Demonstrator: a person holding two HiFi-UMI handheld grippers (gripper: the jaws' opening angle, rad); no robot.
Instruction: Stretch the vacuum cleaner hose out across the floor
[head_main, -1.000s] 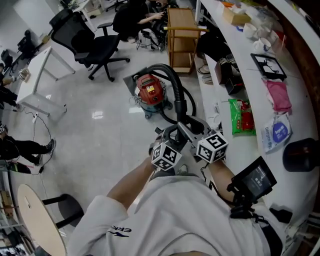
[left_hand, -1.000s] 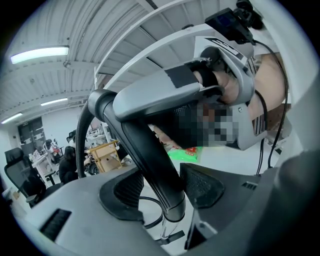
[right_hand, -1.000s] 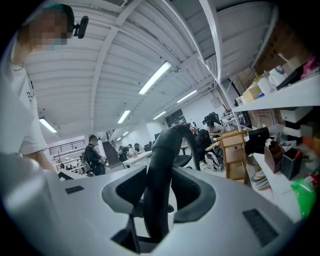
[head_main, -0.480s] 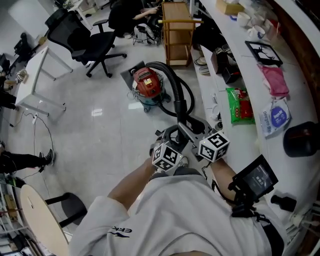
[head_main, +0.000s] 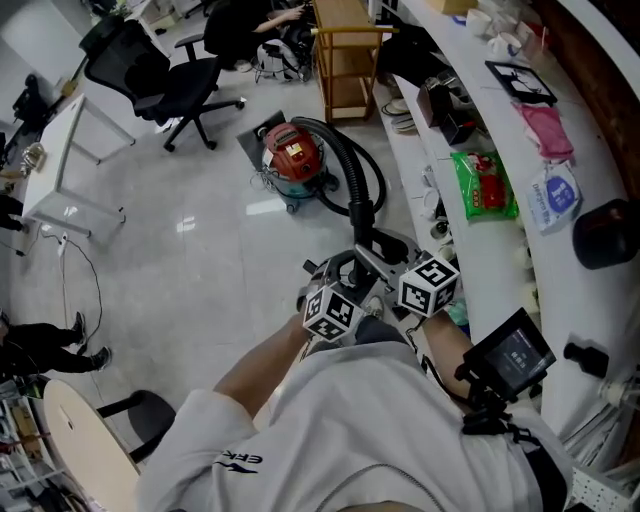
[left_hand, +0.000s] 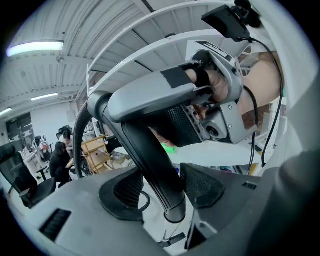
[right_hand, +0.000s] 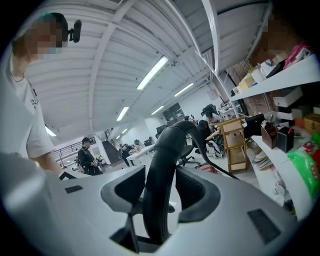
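Head view: the red vacuum cleaner (head_main: 297, 162) sits on the floor (head_main: 200, 260) near a wooden trolley (head_main: 345, 60), well ahead of me. Its black hose (head_main: 352, 170) arcs up off the canister and comes back in a loose curl to both grippers at my waist, so not yet stretched out. Left gripper (left_hand: 160, 187) is clamped on the black stem of the hose handle (left_hand: 150, 95), pads against it both sides. I'd guess that's because the rigid end gives something firm to pull by. Right gripper (right_hand: 160, 192) has the ribbed hose running up between its jaws and the pads look to be against it. Those jaws have just been opening a bit (probably easing so the hose can feed through, only a guess). Two grips close together keep the end from flopping while I back away from the canister. Hose runs close past the counter (head_main: 500, 250) edge; it could snag there.
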